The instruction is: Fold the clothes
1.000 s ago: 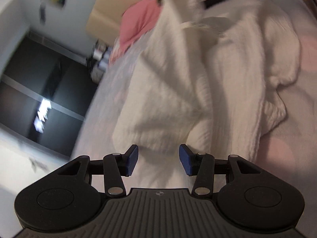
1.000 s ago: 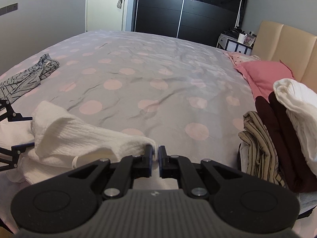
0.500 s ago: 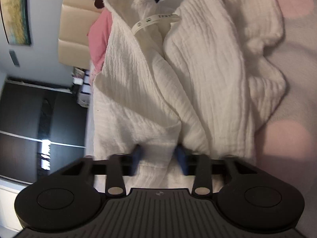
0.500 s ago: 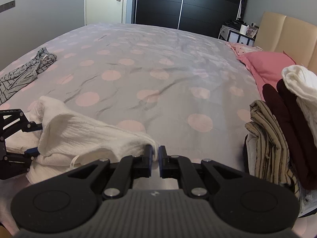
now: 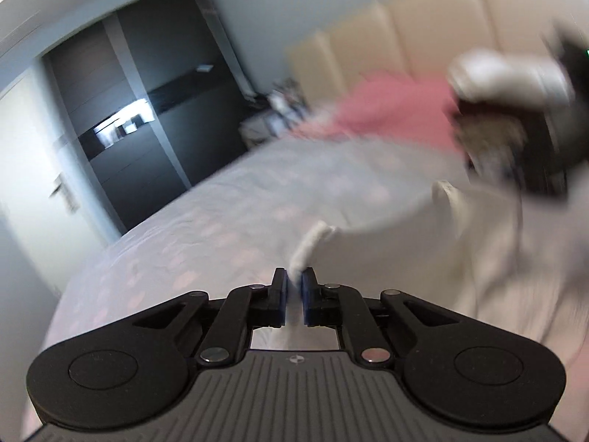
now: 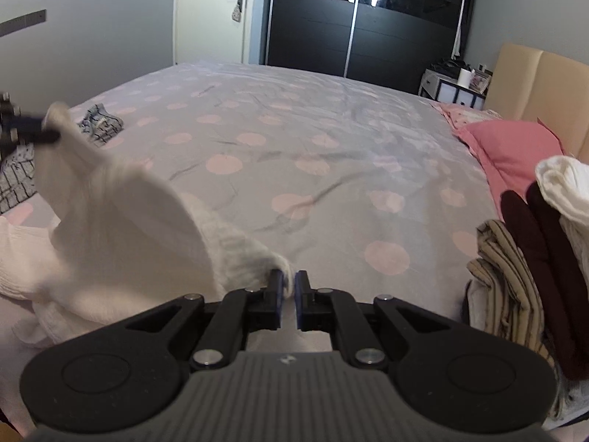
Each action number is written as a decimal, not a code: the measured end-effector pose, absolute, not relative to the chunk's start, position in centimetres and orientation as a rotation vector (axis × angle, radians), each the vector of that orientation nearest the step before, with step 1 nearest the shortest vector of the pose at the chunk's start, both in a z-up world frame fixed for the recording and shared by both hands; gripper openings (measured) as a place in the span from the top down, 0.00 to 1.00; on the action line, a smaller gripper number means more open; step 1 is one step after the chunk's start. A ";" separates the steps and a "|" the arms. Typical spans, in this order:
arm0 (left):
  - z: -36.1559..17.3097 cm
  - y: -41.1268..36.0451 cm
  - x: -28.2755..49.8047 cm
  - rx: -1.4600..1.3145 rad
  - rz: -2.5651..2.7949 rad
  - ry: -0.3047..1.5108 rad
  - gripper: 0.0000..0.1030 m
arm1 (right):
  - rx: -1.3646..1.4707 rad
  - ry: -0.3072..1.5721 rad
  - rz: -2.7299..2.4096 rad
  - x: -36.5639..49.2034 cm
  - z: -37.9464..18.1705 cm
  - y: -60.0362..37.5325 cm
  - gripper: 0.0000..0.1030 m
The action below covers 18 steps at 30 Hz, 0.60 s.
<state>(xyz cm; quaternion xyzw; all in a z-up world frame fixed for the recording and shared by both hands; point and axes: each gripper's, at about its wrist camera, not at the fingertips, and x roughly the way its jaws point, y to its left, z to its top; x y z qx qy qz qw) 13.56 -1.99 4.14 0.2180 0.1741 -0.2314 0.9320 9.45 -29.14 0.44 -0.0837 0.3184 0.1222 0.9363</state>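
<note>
- Here we are pinching the soft, light white garment [image 6: 121,228] at two edges: left gripper [image 5: 293,296] closing on its hem, right gripper [image 6: 288,296] clamping a corner, lower centre.

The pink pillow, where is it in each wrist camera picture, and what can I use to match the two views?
Left wrist view: pink pillow upper right, blurred, below the beige headboard.
Right wrist view: pink pillow at the right edge, beside the headboard.
Shared landmark: the dark wardrobe.

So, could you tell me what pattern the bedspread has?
Pale grey bedspread with pink dots, clearest in the right wrist view.
</note>
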 end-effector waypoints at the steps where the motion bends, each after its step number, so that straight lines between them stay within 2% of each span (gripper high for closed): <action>1: 4.6 -1.8 13.8 0.453 -0.431 0.353 0.95 | -0.166 0.637 0.269 9.3 0.7 -28.7 0.92; 3: 5.0 -1.6 14.3 0.500 -0.331 0.347 0.96 | -0.168 0.606 0.305 9.1 1.2 -27.6 0.91; 7: 3.0 -0.4 15.3 0.510 -0.251 0.449 0.96 | -0.191 0.575 0.358 8.8 1.7 -25.3 0.85; 10: 1.4 0.0 16.3 0.539 -0.212 0.508 0.96 | -0.189 0.566 0.351 8.0 1.8 -24.4 0.84; 12: 0.3 -0.2 17.1 0.562 -0.196 0.539 0.96 | -0.184 0.560 0.332 7.2 1.8 -24.0 0.80; 14: -0.2 0.4 17.0 0.567 -0.192 0.566 0.96 | -0.190 0.542 0.308 6.0 1.8 -23.6 0.66; 18: -0.2 2.3 15.1 0.558 -0.181 0.601 0.96 | -0.244 0.496 0.273 2.6 1.2 -22.4 0.65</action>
